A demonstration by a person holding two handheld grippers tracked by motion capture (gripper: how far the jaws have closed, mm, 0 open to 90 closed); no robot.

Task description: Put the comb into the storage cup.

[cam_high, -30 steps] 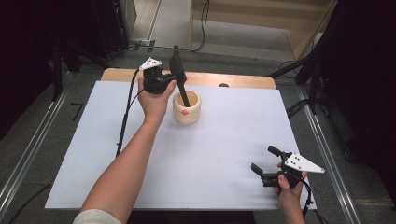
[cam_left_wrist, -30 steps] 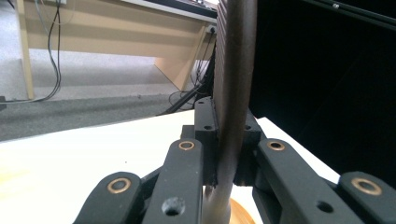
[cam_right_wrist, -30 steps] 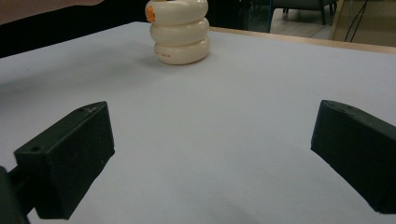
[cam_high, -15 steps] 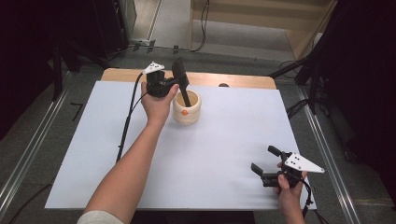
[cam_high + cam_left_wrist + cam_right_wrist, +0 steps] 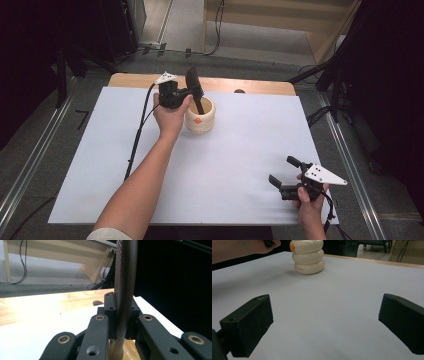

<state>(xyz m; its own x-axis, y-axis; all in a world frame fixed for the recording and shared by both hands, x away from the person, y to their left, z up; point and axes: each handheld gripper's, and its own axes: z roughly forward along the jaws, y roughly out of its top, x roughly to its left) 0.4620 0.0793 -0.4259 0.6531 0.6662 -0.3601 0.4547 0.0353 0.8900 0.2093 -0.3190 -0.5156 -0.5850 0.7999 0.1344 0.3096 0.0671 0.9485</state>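
I count one cup [image 5: 200, 119] and one dark spatula [image 5: 194, 90], near the far edge of the table [image 5: 100, 165]. My left gripper [image 5: 187, 95] is clamped tight on the spatula, forearm stretched forward, the tool tilted with its lower end inside the cup. My right gripper [image 5: 284, 176] rests near the table's near right corner, jaws wide apart and holding nothing, well apart from the cup

A white sheet [image 5: 225, 165] covers the pale wooden table [image 5: 250, 86], leaving a strip bare along its far edge. Grey carpet floor [image 5: 190, 30] lies beyond, crossed by black cables [image 5: 217, 25], beside light wooden furniture [image 5: 300, 25].
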